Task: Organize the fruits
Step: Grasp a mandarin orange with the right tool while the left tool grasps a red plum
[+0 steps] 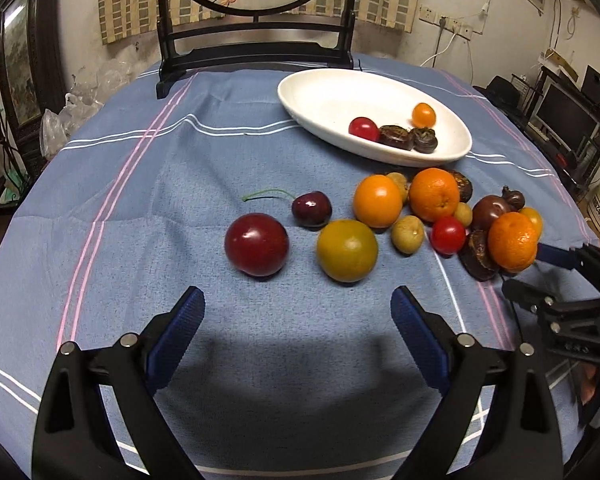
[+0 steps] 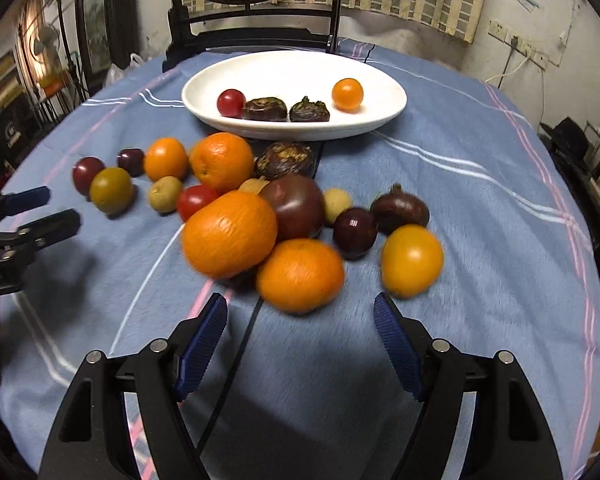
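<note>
A white oval dish holds a red cherry tomato, an orange cherry tomato and two dark water chestnuts. Loose fruit lies on the blue cloth in front of it. My left gripper is open and empty, just short of a dark red plum and a greenish orange. My right gripper is open and empty, its jaws just short of a mandarin, with a bigger mandarin to its left and a yellow tomato to its right.
A cherry with a stem, two oranges, longans, a red tomato and dark fruit crowd the pile. A dark wooden stand rises behind the dish. The round table's edge curves left.
</note>
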{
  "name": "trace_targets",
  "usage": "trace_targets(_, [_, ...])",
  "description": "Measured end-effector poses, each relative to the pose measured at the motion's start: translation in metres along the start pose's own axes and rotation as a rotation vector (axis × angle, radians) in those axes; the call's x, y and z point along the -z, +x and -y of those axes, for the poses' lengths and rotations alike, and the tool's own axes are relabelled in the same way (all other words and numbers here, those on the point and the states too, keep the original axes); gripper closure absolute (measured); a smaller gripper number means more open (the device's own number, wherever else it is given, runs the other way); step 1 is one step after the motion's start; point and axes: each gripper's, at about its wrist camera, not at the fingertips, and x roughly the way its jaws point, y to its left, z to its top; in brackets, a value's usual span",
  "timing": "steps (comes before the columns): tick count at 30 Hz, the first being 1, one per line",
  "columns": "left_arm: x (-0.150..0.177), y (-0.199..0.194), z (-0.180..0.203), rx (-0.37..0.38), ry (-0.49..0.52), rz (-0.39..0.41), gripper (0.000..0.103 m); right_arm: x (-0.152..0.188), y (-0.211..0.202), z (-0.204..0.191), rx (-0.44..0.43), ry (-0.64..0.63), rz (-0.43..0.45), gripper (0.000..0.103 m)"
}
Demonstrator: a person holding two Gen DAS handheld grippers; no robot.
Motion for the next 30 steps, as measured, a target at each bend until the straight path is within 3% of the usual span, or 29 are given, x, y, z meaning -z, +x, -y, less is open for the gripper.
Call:
trace_targets(2, [0.0,0.002,-0.003,-0.009,-0.005,-0.007,0.011,-0.004,0.004,0.001,0.01,-0.01,0.005,0.031])
trace_targets(3, [0.0,0.003,-0.005,-0.013,-0.009,-0.01,0.011,-0.006,0.006,0.0,-0.005,-0.017,0.006,0.04])
trace_targets(4, [0.0,0.004,-0.005,-0.016,-0.01,-0.011,0.011,-0.007,0.006,0.001,-0.022,-0.017,0.006,0.057])
trace_targets(5, [0.0,0.004,-0.007,-0.02,-0.013,-0.012,0.011,-0.008,0.007,0.002,-0.03,-0.01,0.005,0.059])
trace_targets(19, [-0.016,0.025,-0.028,-0.054,-0.056,-0.051,0.014,0.017,-0.019,0.01,-0.133,0.059,0.033,0.06])
trace_targets(25, [-0.024,0.041,-0.023,-0.069,-0.026,-0.075,0.041,0.022,-0.032,0.008,-0.161,0.052,0.058,0.06])
trace_targets(27, [-0.025,0.039,-0.019,-0.057,-0.003,-0.068,0.063,0.022,-0.034,0.006,-0.169,0.051,0.062,0.06])
trace_targets(30, [-0.025,0.036,-0.015,-0.06,0.006,-0.083,0.065,0.022,-0.036,0.006,-0.179,0.053,0.067,0.06])
